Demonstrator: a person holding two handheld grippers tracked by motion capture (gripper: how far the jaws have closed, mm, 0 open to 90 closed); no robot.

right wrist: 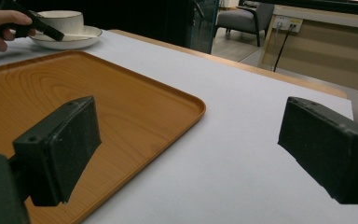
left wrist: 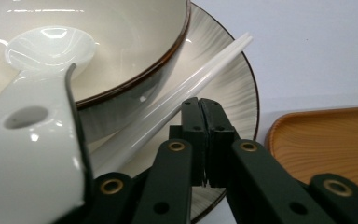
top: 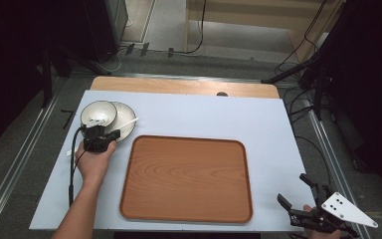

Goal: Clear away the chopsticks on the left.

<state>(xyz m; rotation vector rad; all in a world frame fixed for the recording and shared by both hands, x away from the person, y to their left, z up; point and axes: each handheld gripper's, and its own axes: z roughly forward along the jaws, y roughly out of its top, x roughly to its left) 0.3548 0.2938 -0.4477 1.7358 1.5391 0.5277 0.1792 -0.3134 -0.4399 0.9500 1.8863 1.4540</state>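
At the left of the table we see our left gripper (top: 101,133) reaching over the near rim of a pale plate (top: 127,115) that sits on the light blue mat (top: 278,129) near its far left corner. A cream bowl (top: 98,112) with a dark brown rim stands on the left part of that plate, and a white spoon (left wrist: 32,116) lies in it, its scoop down in the bowl and its handle coming out over the near rim toward us. In the left gripper view our two black jaws are pressed flat together with nothing caught between them, their tips hanging over the plate just beside a white chopstick (left wrist: 182,93) that lies slanted across the plate along the bowl's right side; whether the jaws touch it we cannot tell. Moving right, a wooden tray (top: 186,178) with rounded corners lies bare on the mat, just beside the plate and a little nearer to us. Farther right the mat runs on to its edge. At the near right corner we hold our right gripper (top: 294,191) well apart from the tray, and in the right gripper view its jaws stand wide apart above the mat, holding nothing.
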